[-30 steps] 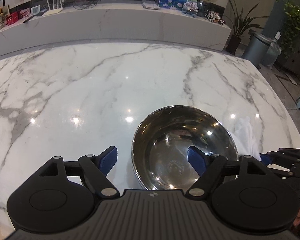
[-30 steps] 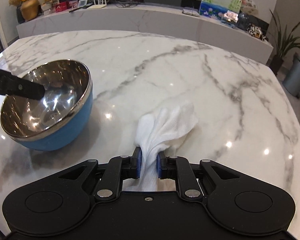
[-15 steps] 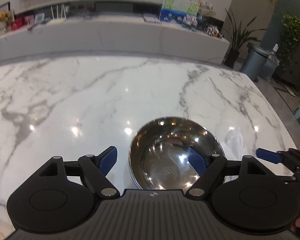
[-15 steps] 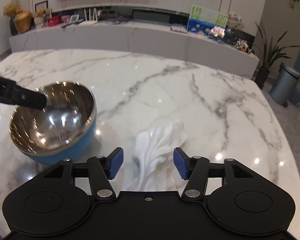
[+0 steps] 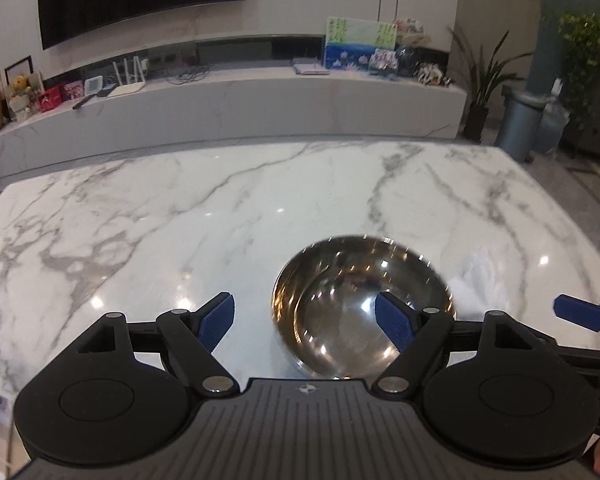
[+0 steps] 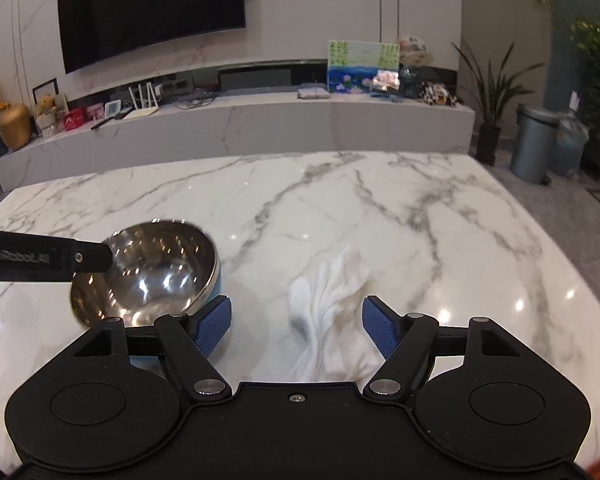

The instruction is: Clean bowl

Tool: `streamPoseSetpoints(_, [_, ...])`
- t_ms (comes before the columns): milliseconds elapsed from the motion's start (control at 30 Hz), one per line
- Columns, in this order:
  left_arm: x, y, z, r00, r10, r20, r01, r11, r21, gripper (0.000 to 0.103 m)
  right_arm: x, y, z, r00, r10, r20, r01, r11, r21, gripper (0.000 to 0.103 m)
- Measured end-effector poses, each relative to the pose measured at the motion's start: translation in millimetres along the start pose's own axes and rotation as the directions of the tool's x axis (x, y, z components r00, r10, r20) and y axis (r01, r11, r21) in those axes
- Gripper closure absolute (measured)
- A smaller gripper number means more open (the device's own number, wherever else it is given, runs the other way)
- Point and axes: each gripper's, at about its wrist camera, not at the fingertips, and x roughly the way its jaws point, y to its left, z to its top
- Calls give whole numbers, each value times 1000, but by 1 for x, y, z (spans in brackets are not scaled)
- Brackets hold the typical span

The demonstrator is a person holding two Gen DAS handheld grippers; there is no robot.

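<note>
A steel bowl [image 5: 352,308] with a blue outside [image 6: 152,276] sits on the marble table [image 5: 220,216]. My left gripper [image 5: 306,322] hovers open above it, its right finger over the bowl's inside and its left finger over bare table. A crumpled white cloth [image 6: 328,292] lies on the table to the right of the bowl, also visible as the cloth [image 5: 478,280] in the left wrist view. My right gripper [image 6: 296,326] hangs above the cloth, its jaws opening wide, with the pads clear of the fabric.
The left gripper's black finger [image 6: 44,260] crosses the bowl's left rim in the right wrist view. A long marble ledge [image 6: 236,120] with small items stands beyond the table. A grey bin [image 6: 534,144] and potted plants stand on the floor at the right.
My right gripper opened and let go of the white cloth, which now lies loose on the table. Both grippers rose and drew back, so more of the room shows.
</note>
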Motion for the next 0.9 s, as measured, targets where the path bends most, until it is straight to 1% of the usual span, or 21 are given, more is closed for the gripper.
streamPoseSetpoints(133, [0, -3, -4, 1000, -17, -11, 17, 1000, 0, 26, -5, 3, -7, 1000, -6, -6, 6, 1000, -5, 33])
streamPoseSetpoints(233, [-1, -5, -7, 1000, -25, -17, 25, 1000, 0, 26, -11, 4, -11, 1000, -14, 5, 14, 1000, 2, 33])
streamPoseSetpoints(400, [-4, -2, -11, 999, -20, -26, 20, 1000, -14, 26, -15, 7, -11, 1000, -20, 24, 20, 1000, -9, 33])
streamPoseSetpoints(600, [-5, -1, -15, 999, -20, -38, 20, 1000, -18, 26, -16, 10, -13, 999, -20, 26, 20, 1000, -13, 33])
streamPoseSetpoints(733, [-5, -2, -15, 999, -25, -40, 25, 1000, -13, 26, -17, 12, -15, 1000, -14, 28, 15, 1000, -18, 33])
streamPoseSetpoints(900, [-8, 1, -14, 999, -39, -32, 38, 999, -34, 26, -19, 13, -15, 999, -18, 34, 19, 1000, -23, 33])
